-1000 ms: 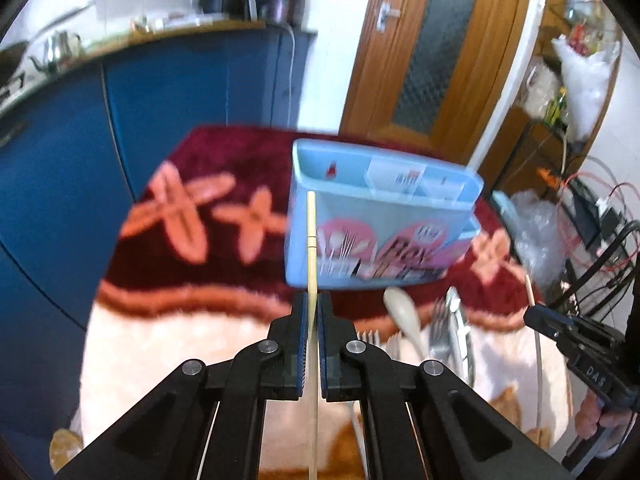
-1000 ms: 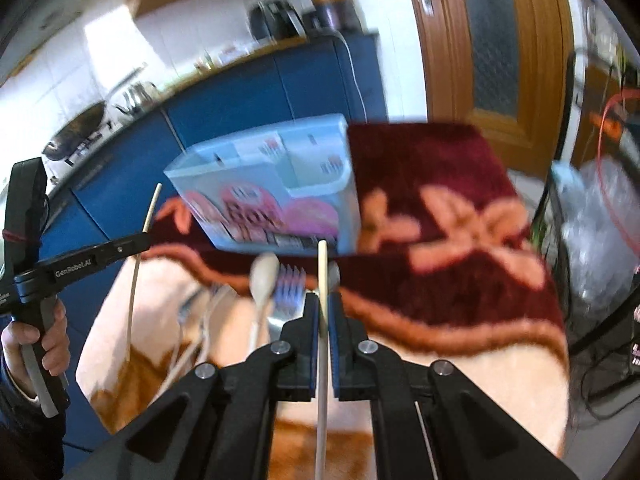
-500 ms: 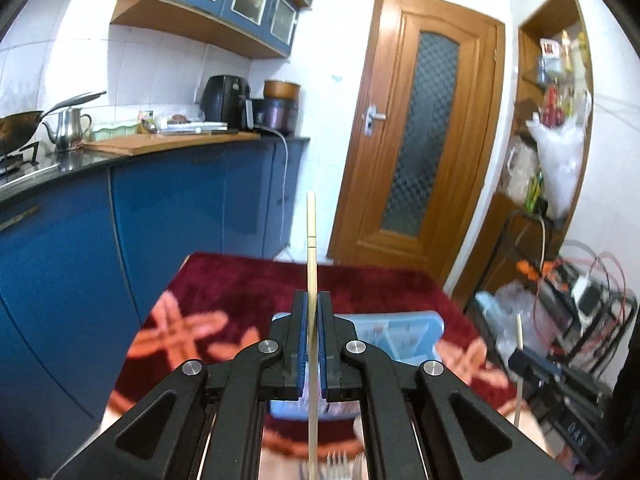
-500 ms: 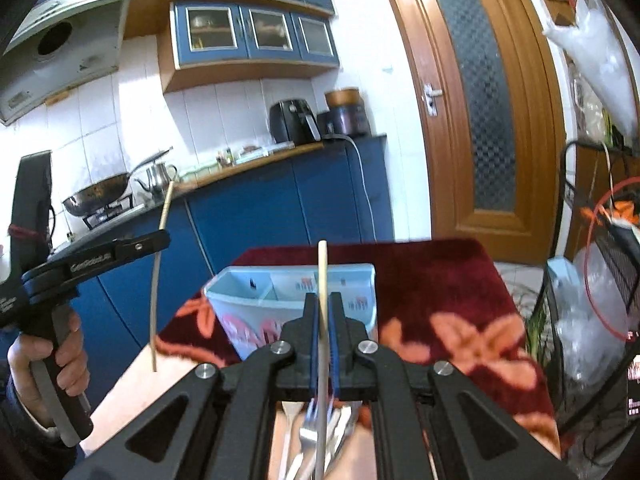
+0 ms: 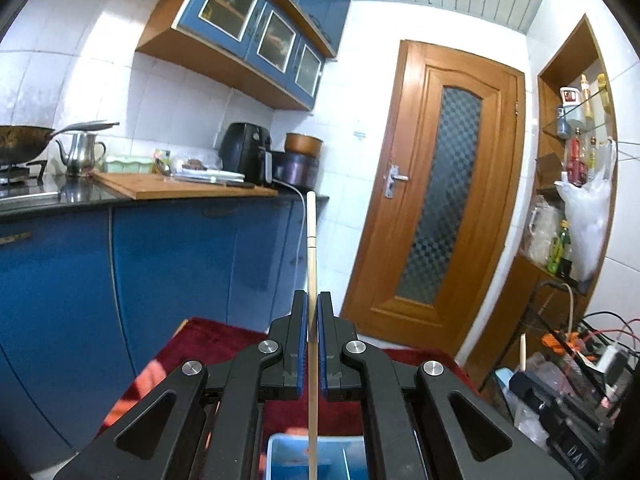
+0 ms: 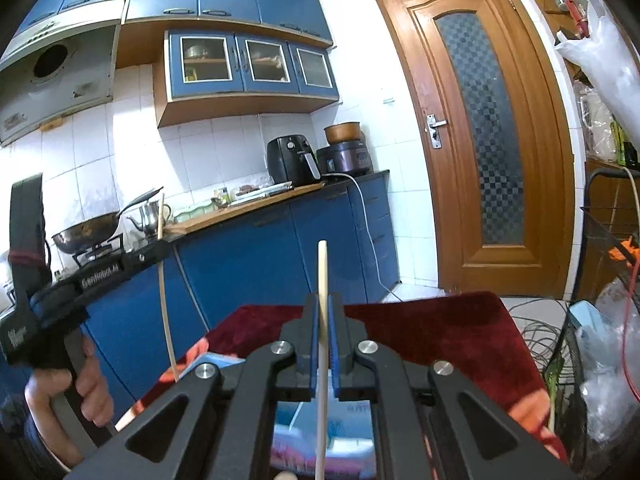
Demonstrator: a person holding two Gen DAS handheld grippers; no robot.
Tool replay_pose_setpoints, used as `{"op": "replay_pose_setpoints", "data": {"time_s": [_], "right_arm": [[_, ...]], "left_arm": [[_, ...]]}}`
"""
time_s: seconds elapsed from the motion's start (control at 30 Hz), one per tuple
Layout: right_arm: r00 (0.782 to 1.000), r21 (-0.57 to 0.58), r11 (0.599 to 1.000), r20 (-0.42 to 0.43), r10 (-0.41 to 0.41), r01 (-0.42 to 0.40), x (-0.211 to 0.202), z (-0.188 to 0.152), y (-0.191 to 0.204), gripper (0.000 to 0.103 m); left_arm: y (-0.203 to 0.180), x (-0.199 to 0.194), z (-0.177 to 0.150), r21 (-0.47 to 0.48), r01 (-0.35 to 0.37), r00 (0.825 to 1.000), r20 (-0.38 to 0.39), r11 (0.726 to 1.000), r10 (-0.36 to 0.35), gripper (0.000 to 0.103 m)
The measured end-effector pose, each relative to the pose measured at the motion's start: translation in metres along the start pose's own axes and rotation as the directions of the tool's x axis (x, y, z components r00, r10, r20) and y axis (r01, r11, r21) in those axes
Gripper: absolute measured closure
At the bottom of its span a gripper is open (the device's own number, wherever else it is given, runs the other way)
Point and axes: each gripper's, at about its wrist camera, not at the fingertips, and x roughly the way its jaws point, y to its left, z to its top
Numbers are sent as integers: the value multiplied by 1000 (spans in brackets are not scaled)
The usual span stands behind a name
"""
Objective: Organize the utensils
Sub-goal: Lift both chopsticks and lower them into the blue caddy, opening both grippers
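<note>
The left gripper is clamped on a wooden chopstick pointing to twelve o'clock, above the blue utensil box at six o'clock. The right gripper pinches a second, paler chopstick, also upright at twelve, over the dark red cloth.

A home kitchen: blue cabinets, wok on the stove, kettle, air fryer.
</note>
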Motion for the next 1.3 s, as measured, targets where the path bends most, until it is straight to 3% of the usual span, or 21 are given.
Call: {"op": "replay_pose_setpoints", "data": {"time_s": [0.23, 0.53, 1.3], "right_arm": [[995, -35, 998, 88, -40, 43, 27, 3, 2, 97], [986, -76, 990, 129, -107, 117, 54, -12, 1, 97], [994, -110, 988, 1, -109, 108, 58, -39, 1, 97]], "left_arm": [[-2, 22, -26, 21, -33, 999, 6, 999, 33, 99], [-1, 34, -51, 32, -34, 999, -15, 999, 35, 99], [5, 35, -74, 36, -37, 996, -82, 999, 40, 99]]}}
